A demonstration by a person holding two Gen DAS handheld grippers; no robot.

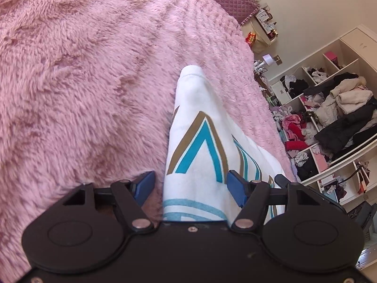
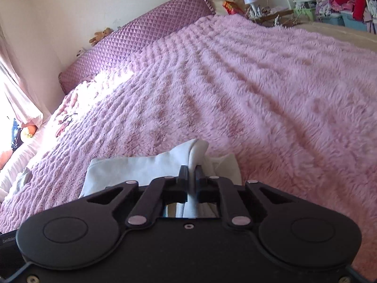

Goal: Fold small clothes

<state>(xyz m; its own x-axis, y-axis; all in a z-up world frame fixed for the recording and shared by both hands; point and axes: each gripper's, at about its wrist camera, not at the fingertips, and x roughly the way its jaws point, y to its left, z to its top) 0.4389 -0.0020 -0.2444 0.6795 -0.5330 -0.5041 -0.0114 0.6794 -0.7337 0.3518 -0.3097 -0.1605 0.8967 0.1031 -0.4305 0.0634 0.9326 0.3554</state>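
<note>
Pink bed (image 2: 271, 89), right tool (image 2: 192, 172) clamping garment (image 2: 141, 167)

Home bedroom, pink fluffy blanket (image 2: 259, 82) on bed, quilted headboard (image 2: 141, 40), cluttered clothes shelves (image 1: 329, 118)

The left gripper (image 1: 192, 186) points toward twelve o'clock, jaws apart; the right gripper (image 2: 191, 176) is clamped closed.

A white garment (image 1: 200, 141) printed with teal and brown chevron stripes is seen bunched into a long, narrow ridge on the pink fluffy bed. In the right wrist view, its plain white cloth (image 2: 150, 167) is pinched up into a fold.
</note>
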